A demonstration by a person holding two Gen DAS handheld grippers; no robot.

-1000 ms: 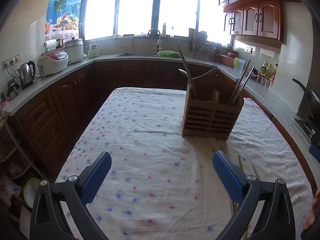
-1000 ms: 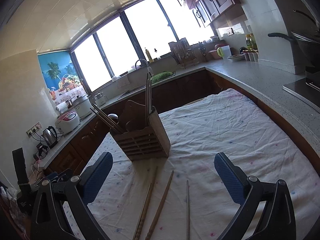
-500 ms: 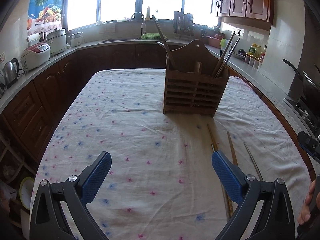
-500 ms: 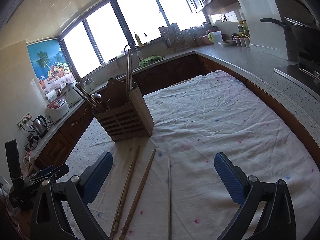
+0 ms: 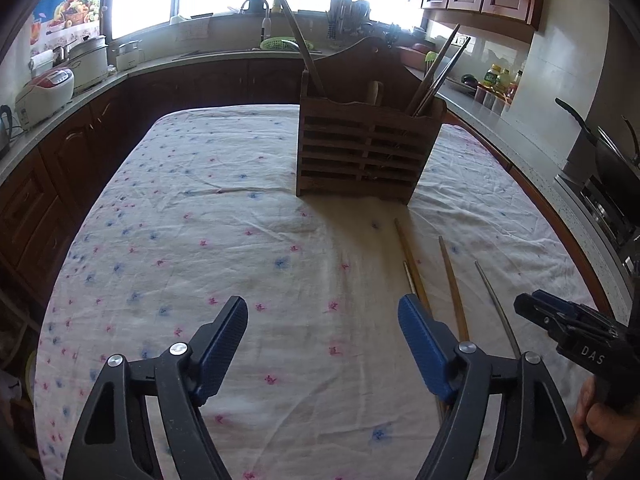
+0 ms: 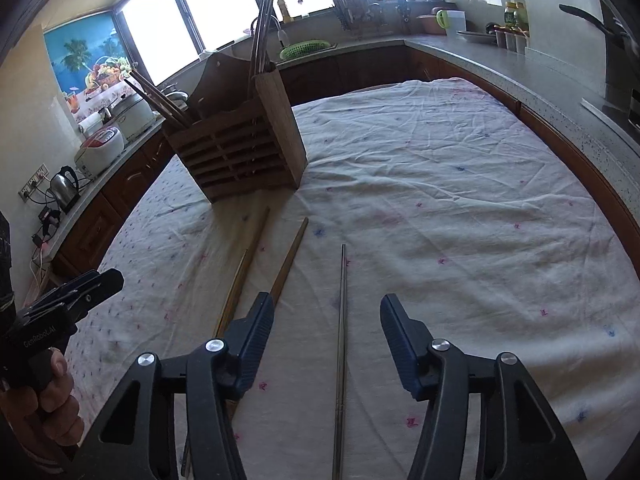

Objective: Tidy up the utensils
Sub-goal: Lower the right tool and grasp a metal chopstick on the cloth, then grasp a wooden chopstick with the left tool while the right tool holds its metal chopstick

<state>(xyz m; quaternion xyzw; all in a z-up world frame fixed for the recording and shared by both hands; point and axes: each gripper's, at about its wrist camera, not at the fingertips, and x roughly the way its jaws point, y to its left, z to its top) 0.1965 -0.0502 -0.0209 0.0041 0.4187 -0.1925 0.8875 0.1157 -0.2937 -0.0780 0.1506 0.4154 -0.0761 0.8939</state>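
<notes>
The metal chopstick (image 6: 342, 320) lay flat on the flowered tablecloth (image 6: 460, 200), in front of the wooden utensil holder (image 6: 244, 152) and well short of it. Its long axis ran from the near edge of the table toward the far side, one tip aimed roughly past the holder's right corner. In the right wrist view it lay between our right gripper's (image 6: 326, 340) blue pads, which were drawing together without yet touching it, so nothing was held there.

To its left lay two wooden chopsticks (image 6: 290, 256), nearly parallel to it and fanned slightly toward the holder, with a thinner rod (image 6: 234, 292) tucked beside the leftmost one. In the left wrist view our left gripper (image 5: 322, 344) hung over bare cloth, its fingers also narrowing with nothing between them; the wooden chopstick (image 5: 410, 258) ran just past its right pad (image 5: 420, 344).

We judged this the reach-and-grasp step for the loose chopsticks, with the sorting hardly begun on this batch. The next move, as we read it, called for lowering the right pads to the cloth, pinching the thin metal stick across its width, then lifting and tipping it upright for a compartment; the holder already held sticks leaning at both ends (image 5: 434, 68).

Around the table ran the dark kitchen counters (image 6: 500, 60) and bright windows (image 6: 160, 28).
</notes>
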